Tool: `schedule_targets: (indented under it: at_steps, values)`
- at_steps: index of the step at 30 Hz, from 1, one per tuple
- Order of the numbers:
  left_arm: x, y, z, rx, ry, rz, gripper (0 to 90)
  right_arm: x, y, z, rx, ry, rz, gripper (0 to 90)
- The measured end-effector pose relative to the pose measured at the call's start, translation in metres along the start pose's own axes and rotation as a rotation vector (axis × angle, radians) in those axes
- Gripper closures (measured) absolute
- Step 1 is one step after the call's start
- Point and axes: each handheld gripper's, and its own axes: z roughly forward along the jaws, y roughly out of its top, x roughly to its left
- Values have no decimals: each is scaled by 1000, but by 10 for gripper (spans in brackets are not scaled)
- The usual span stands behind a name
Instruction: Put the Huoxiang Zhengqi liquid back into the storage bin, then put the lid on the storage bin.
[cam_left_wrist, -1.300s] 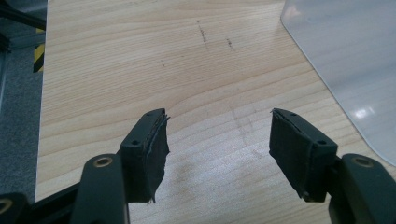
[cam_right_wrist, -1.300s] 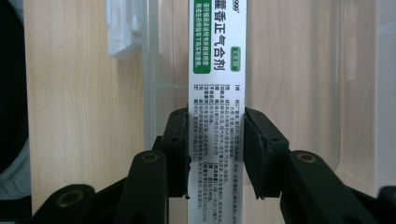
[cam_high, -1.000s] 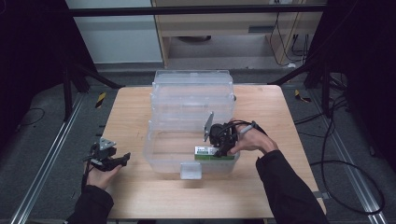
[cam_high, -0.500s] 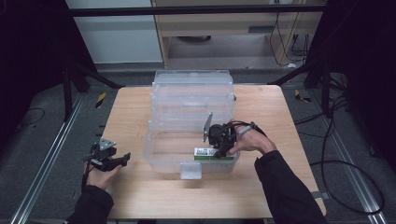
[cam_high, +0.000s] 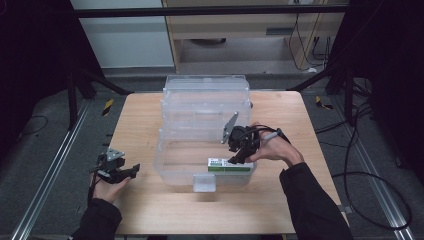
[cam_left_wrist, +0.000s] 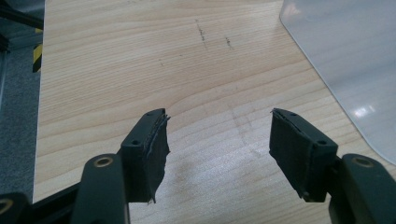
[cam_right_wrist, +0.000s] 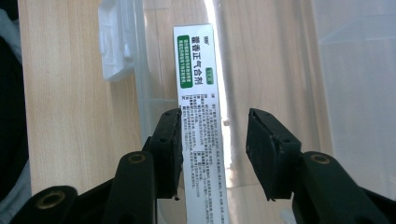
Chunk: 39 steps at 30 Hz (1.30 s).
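A long white box with green labels (cam_high: 222, 165) lies inside a clear plastic bin (cam_high: 165, 150), along its front wall. My right gripper (cam_high: 235, 160) reaches down into the bin over the box's right end. In the right gripper view the box (cam_right_wrist: 198, 93) runs between the jaws of the right gripper (cam_right_wrist: 214, 116); it sits against the left pad, a gap shows at the right pad, and the jaws stand open. My left gripper (cam_high: 131, 171) rests low at the table's front left, open and empty, as the left gripper (cam_left_wrist: 218, 114) shows over bare wood.
The bin has a white latch (cam_high: 204, 183) on its front wall, and a second clear bin (cam_high: 205, 85) stands behind it. The wooden table (cam_high: 140, 125) has free room left of the bins. Clear plastic (cam_left_wrist: 345, 60) lies ahead and right of the left gripper.
The right gripper has shifted slightly over the box, which stays at the bin's front wall. The left gripper has not moved.
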Motion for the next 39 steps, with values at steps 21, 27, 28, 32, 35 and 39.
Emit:
schedule_targets:
  at_steps: [21,27,28,32,35,39]
  values:
    - [0,1,-2,-13,-6,1,367,26,10,-23,-101,-46,40,500]
    - [1,1,-1,-12,-7,-1,367,28,11,-18,-120,-41,54,492]
    - [1,1,-1,-12,-8,2,367,29,11,-16,-122,-40,56,494]
    - [1,1,-2,-15,-9,0,368,33,12,-6,-116,-20,50,497]
    - [0,2,-4,-23,-5,6,378,35,14,-2,-105,-13,43,503]
    - [0,3,-4,-29,-3,5,390,38,17,2,-110,-5,47,526]
